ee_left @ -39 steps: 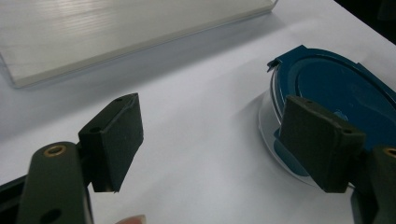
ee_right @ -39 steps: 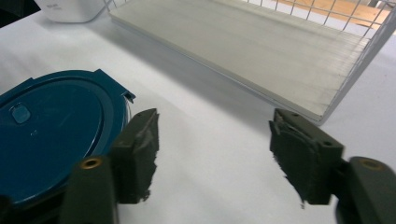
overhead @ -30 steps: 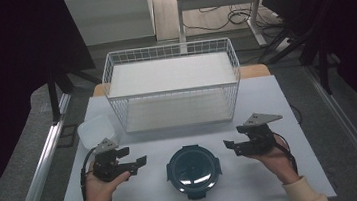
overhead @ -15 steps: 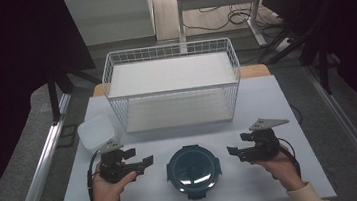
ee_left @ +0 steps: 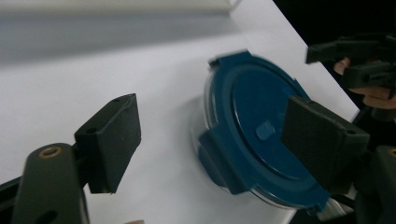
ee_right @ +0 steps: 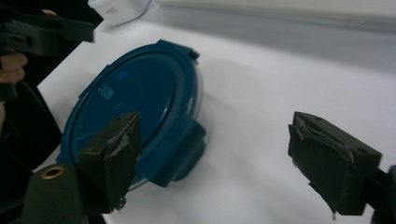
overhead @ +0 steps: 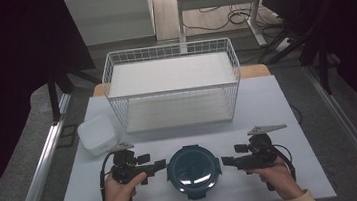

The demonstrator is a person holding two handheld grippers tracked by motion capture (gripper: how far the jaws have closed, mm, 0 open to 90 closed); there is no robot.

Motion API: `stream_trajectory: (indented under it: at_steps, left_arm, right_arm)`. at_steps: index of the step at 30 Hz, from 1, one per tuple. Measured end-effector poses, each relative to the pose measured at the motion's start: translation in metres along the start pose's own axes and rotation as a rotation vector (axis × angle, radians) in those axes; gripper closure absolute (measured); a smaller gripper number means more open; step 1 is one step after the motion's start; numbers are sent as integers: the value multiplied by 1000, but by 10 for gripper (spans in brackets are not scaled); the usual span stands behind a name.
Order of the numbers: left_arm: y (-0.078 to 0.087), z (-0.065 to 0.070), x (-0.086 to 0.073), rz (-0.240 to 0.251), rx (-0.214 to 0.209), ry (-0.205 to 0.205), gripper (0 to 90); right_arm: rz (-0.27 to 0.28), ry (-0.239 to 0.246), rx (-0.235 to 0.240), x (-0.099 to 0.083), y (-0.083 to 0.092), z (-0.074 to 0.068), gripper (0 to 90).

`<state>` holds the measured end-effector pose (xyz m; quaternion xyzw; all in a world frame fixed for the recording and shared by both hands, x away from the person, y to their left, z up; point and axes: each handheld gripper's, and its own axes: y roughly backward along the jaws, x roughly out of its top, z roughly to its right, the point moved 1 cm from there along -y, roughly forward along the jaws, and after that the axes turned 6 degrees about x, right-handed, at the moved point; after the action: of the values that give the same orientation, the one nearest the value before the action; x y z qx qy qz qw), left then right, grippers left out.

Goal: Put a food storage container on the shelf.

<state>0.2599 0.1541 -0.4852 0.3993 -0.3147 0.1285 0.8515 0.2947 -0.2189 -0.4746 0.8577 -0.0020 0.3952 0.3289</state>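
Centrally, near the front edge of the white worktop (overhead: 267,101): round clear container with dark blue clip-on lid (overhead: 193,165), upright and closed, flanked by left tongs (overhead: 160,163) and right tongs (overhead: 225,161), each just beside it and pointing at it without touching. Both sets of jaws spread wide, holding nothing, one in each hand. Farther back: white wire basket (overhead: 172,83) with a pale liner, and a translucent white square tub (overhead: 97,133) near the basket's left front corner.
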Motion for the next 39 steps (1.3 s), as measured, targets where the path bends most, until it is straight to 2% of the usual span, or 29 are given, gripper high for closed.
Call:
stream_trajectory:
  at_steps: [3,4,12,15,20,26,28,31,34,39]
  left_arm:
    - [-8,1,-3,-39,-46,32,160]
    - [-10,2,-3,-47,-49,35,152]
    - [-19,5,-5,-66,-59,38,143]
    - [-23,6,-7,-81,-76,53,143]
    - [-31,5,-10,-106,-132,100,136]
    - [-39,5,-14,-134,-132,120,136]
    - [-42,5,-15,-138,-134,128,138]
    - [-44,5,-16,-141,-136,135,139]
    - [-46,4,-17,-142,-150,162,136]
    - [-51,3,-19,-153,-165,201,151]
  right_arm:
    - [-29,-14,20,-2,-10,-2,145]
    - [-44,-17,29,-3,-16,-4,140]
    - [-62,-48,49,-6,-26,-6,135]
    - [-69,-60,66,-7,-29,-7,135]
    - [-72,-102,91,-9,-35,-10,127]
    - [-92,-147,98,-13,-46,-13,110]
    - [-90,-174,116,-14,-49,-14,110]
    - [-91,-183,117,-15,-51,-15,111]
    - [-99,-196,122,-17,-53,-16,112]
    - [-98,-258,158,-20,-58,-16,132]
